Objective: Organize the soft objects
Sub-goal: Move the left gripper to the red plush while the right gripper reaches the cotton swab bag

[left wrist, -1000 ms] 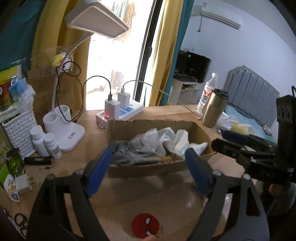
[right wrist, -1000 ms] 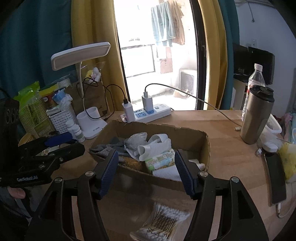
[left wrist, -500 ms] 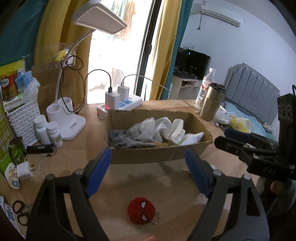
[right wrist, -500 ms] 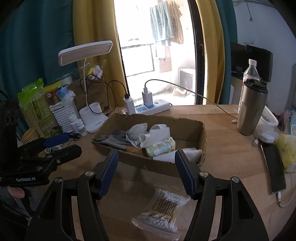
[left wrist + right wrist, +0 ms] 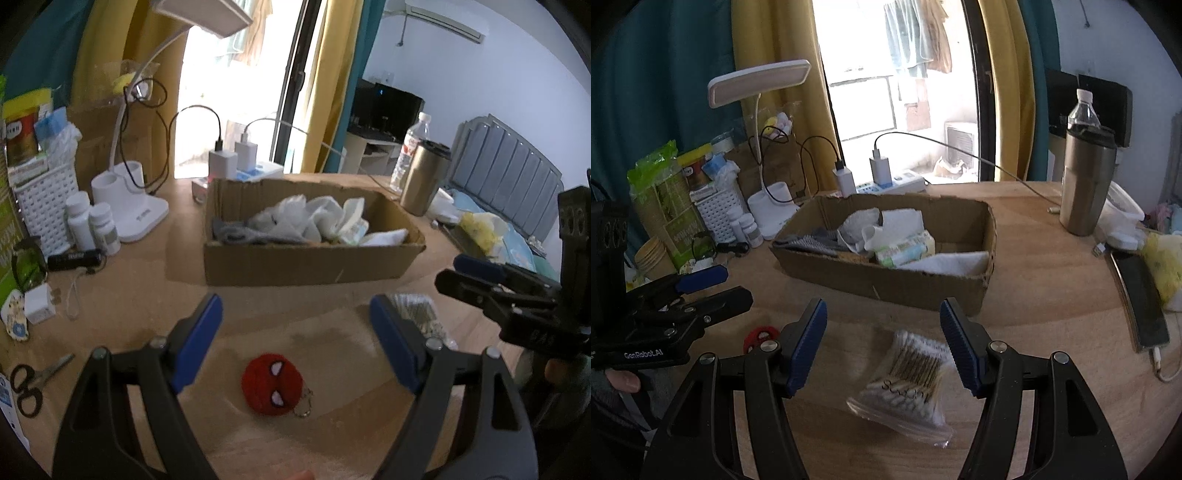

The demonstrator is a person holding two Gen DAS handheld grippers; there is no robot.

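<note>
Left wrist view first: left gripper (image 5: 295, 332) hangs over a wooden counter (image 5: 129, 325), its blue-padded jaws spread apart with nothing between them. Below the gap, toward 6 o'clock, a round red plush keychain (image 5: 272, 384) with white spider-mask eyes lies flat on the wood, clear of both pads. At 12 o'clock sits a shallow cardboard box (image 5: 306, 264) holding crumpled white cloths (image 5: 314, 218) and a grey sock (image 5: 240, 233). At 3 o'clock the right gripper (image 5: 476, 275) reaches in from the edge; this view does not show how its jaws stand. Just behind the left gripper's right pad, a clear bag of cotton swabs (image 5: 421, 314) peeks out. At 9 o'clock stand a white desk lamp (image 5: 136, 210) and two white pill bottles (image 5: 94, 225); scissors (image 5: 33, 380) lie near 8 o'clock. A steel tumbler (image 5: 424, 181) stands near 2 o'clock.

Right wrist view: right gripper (image 5: 884, 343) is likewise spread wide, holding nothing. The bag of cotton swabs (image 5: 908, 380) lies on the counter (image 5: 1052, 295) under the gap, toward 6 o'clock, untouched. The cardboard box (image 5: 886, 280) sits at 12 o'clock, with the white cloths (image 5: 886, 225), a pack of tissues (image 5: 905, 251) and the grey sock (image 5: 812, 242) inside. At 9 o'clock the left gripper (image 5: 713, 284) enters, the red plush keychain (image 5: 759, 336) partly hidden below it. The steel tumbler (image 5: 1086, 181) stands at 2 o'clock; a smartphone (image 5: 1141, 295) lies at 3 o'clock.
</note>
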